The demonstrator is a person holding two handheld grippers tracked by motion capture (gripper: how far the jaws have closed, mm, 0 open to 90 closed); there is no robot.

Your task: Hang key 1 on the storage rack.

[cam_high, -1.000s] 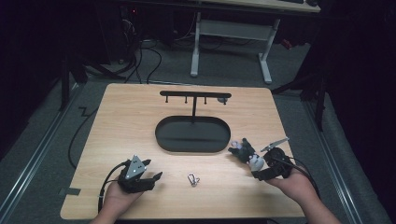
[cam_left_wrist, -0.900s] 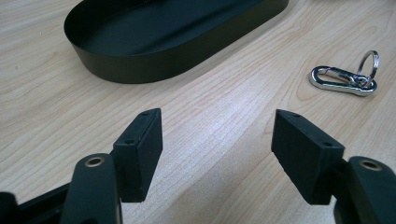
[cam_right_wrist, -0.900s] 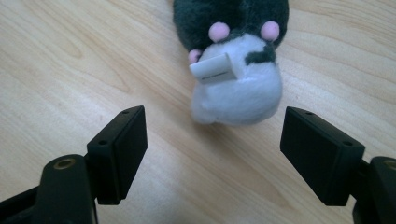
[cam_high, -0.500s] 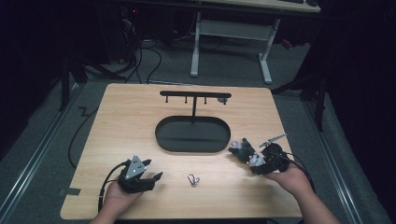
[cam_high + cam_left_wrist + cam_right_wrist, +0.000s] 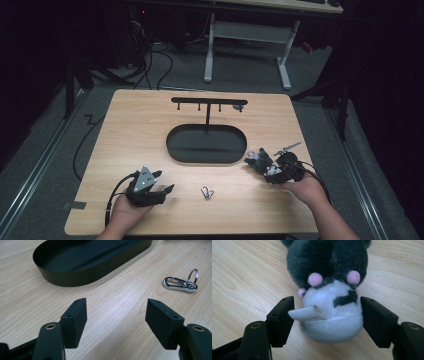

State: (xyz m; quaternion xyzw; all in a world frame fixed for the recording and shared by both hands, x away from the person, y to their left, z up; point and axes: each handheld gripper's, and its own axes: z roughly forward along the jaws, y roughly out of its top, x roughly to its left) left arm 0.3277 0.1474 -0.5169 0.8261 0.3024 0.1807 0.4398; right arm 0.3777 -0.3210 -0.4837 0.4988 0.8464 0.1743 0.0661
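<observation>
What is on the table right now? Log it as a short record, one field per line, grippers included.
surface: wooden table
stand: black oval tray with a post and hook bar
plush toy: grey and white, lying on the table right of the tray
right gripper: jaws on either side of the toy's white end, just been closing; the right pad looks to be at the fur, left pad apart from it
left gripper: open, nothing between the jaws, low over the table
keyring: silver clip with ring, on the table between the hands
</observation>
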